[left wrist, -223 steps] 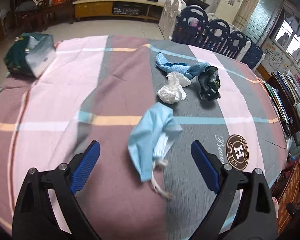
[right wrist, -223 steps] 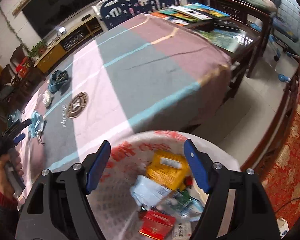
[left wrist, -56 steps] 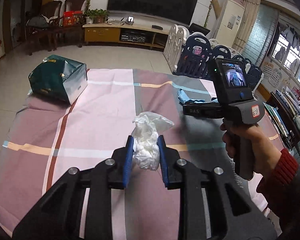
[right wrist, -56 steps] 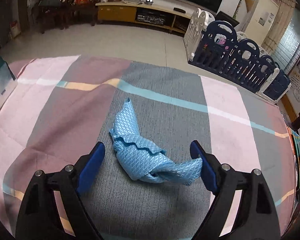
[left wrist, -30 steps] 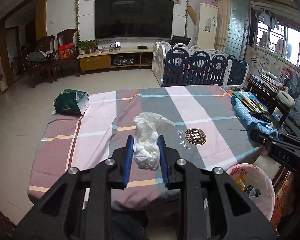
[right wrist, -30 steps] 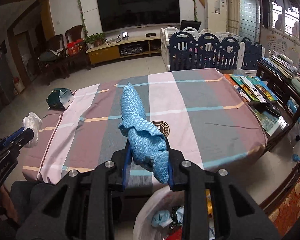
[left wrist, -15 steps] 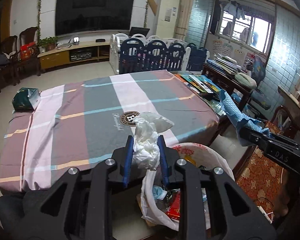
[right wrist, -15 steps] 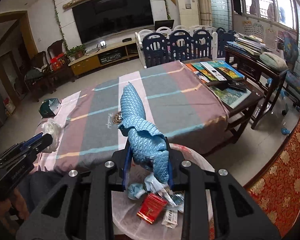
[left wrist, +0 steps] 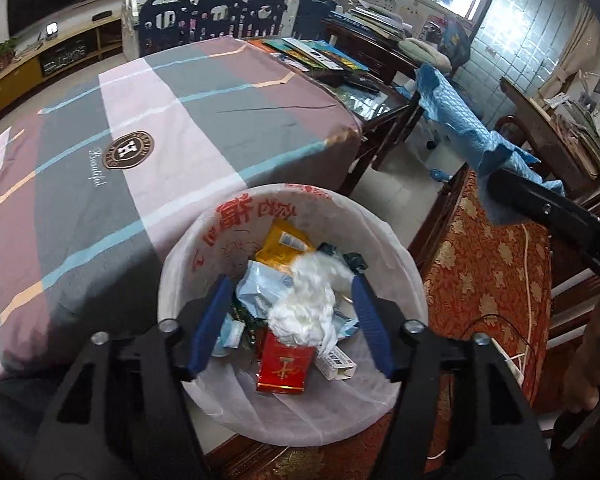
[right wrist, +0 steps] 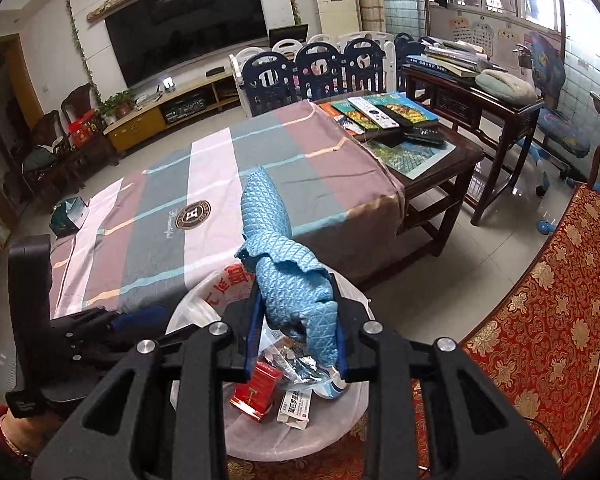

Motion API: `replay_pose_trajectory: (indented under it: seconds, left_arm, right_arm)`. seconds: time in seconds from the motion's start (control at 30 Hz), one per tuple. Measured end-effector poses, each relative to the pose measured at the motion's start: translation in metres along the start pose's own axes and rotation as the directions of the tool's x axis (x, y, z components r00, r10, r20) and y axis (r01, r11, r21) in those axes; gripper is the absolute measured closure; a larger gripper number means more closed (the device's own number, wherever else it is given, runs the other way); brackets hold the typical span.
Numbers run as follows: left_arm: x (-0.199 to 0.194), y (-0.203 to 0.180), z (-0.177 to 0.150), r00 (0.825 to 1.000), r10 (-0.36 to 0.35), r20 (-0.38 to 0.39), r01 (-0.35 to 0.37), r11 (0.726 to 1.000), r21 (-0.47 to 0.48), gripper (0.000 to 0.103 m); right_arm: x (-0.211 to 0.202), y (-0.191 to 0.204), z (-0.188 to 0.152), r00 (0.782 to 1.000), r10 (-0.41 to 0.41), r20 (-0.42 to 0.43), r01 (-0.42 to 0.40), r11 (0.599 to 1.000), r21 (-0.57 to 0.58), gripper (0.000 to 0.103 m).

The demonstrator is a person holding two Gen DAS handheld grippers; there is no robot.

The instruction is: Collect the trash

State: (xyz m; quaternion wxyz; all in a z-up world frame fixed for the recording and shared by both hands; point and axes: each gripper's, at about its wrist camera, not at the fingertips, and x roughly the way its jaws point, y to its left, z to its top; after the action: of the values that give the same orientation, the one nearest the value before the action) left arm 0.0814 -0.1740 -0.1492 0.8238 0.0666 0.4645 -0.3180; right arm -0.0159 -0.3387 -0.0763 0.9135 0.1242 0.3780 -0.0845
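My left gripper (left wrist: 292, 318) is open right above the white-lined trash bin (left wrist: 396, 256). The crumpled white tissue (left wrist: 308, 300) sits loose between the blue pads, on top of the trash in the bin: a red pack (left wrist: 284, 364), a yellow packet (left wrist: 282, 246) and wrappers. My right gripper (right wrist: 296, 334) is shut on a blue quilted cloth (right wrist: 288, 264) and holds it over the same bin (right wrist: 332, 432). The cloth (left wrist: 460, 128) and right gripper also show at the right of the left wrist view.
The table with a striped pink, grey and maroon cloth (left wrist: 160, 120) stands just beyond the bin. A dark wooden side table (right wrist: 432, 152) with books is to the right. A red patterned cushion (right wrist: 548, 304) lies at right. A green box (right wrist: 70, 216) sits at the table's far corner.
My left gripper has come down over the bin and opened, letting go of the white tissue. My right gripper has moved over the bin with the blue cloth still held.
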Motion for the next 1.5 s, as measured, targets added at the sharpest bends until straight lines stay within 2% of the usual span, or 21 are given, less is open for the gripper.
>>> replay_pose_trajectory:
  seconds: [0.17,0.27,0.33,0.37,0.43,0.47,0.5,0.53,0.67,0.8,0.93,1.03,1.13,1.2,1.27,1.4,1.5]
  left_arm:
    - [-0.030,0.020,-0.002,0.991,0.121,0.051,-0.116,0.990,-0.086,0.019]
    - [-0.062,0.028,-0.005,0.976,0.191,0.103,-0.178,0.976,-0.123,0.016]
    - [-0.085,0.030,-0.005,0.959,0.239,0.150,-0.218,0.966,-0.141,0.013]
    - [-0.098,0.028,-0.008,0.946,0.267,0.185,-0.242,0.959,-0.148,0.009]
    - [-0.120,0.026,-0.013,0.923,0.305,0.235,-0.273,0.949,-0.161,0.005]
    - [-0.128,0.025,-0.014,0.917,0.311,0.251,-0.276,0.947,-0.165,0.005]
    - [-0.136,0.024,-0.016,0.912,0.313,0.267,-0.275,0.946,-0.170,0.004]
    - [-0.144,0.022,-0.018,0.905,0.320,0.280,-0.280,0.944,-0.174,0.004]
    - [-0.173,0.016,-0.025,0.860,0.399,0.319,-0.353,0.916,-0.192,0.004]
    - [-0.199,0.013,-0.034,0.824,0.453,0.339,-0.392,0.889,-0.235,0.004]
    - [-0.218,0.014,-0.041,0.793,0.494,0.355,-0.416,0.866,-0.277,0.003]
    - [-0.229,0.015,-0.045,0.757,0.549,0.354,-0.456,0.833,-0.315,0.003]
    - [-0.240,0.018,-0.049,0.734,0.581,0.352,-0.475,0.809,-0.345,0.003]
    - [-0.244,0.021,-0.050,0.728,0.598,0.335,-0.491,0.796,-0.355,0.003]
    - [-0.244,0.023,-0.050,0.732,0.606,0.311,-0.503,0.789,-0.354,0.003]
    - [-0.248,0.026,-0.053,0.737,0.601,0.310,-0.489,0.790,-0.369,0.003]
    - [-0.253,0.027,-0.055,0.731,0.599,0.326,-0.477,0.791,-0.384,0.003]
  right_arm:
    - [0.017,0.009,-0.011,0.997,0.001,-0.081,-0.003,1.000,-0.023,0.071]
    - [0.025,0.020,-0.017,0.993,0.001,-0.121,-0.006,0.999,-0.040,0.069]
    - [0.027,0.026,-0.019,0.991,-0.005,-0.135,-0.002,0.999,-0.050,0.066]
    - [0.026,0.029,-0.020,0.990,-0.006,-0.138,-0.002,0.998,-0.055,0.063]
    - [0.023,0.035,-0.019,0.990,-0.020,-0.143,0.011,0.998,-0.060,0.051]
    - [0.019,0.036,-0.017,0.989,-0.036,-0.145,0.028,0.998,-0.058,0.039]
    - [0.014,0.037,-0.015,0.990,-0.043,-0.137,0.036,0.998,-0.055,0.032]
    - [0.009,0.039,-0.012,0.992,-0.043,-0.122,0.037,0.998,-0.052,0.030]
    - [-0.030,0.051,0.003,0.998,-0.065,-0.021,0.063,0.995,-0.077,0.017]
    - [-0.066,0.068,0.011,0.996,-0.050,0.079,0.059,0.991,-0.123,0.004]
    - [-0.085,0.086,0.011,0.992,-0.032,0.126,0.054,0.982,-0.178,0.004]
    - [-0.090,0.097,0.009,0.988,-0.008,0.152,0.042,0.974,-0.222,0.004]
    - [-0.091,0.104,0.006,0.986,0.026,0.162,0.014,0.970,-0.241,0.004]
    - [-0.091,0.108,0.005,0.986,0.036,0.163,0.005,0.970,-0.244,0.004]
    - [-0.090,0.110,0.005,0.987,0.039,0.159,0.002,0.968,-0.250,0.004]
    - [-0.091,0.115,0.005,0.987,0.044,0.152,-0.004,0.966,-0.258,0.004]
    - [-0.092,0.118,0.004,0.987,0.043,0.156,0.000,0.964,-0.266,0.004]
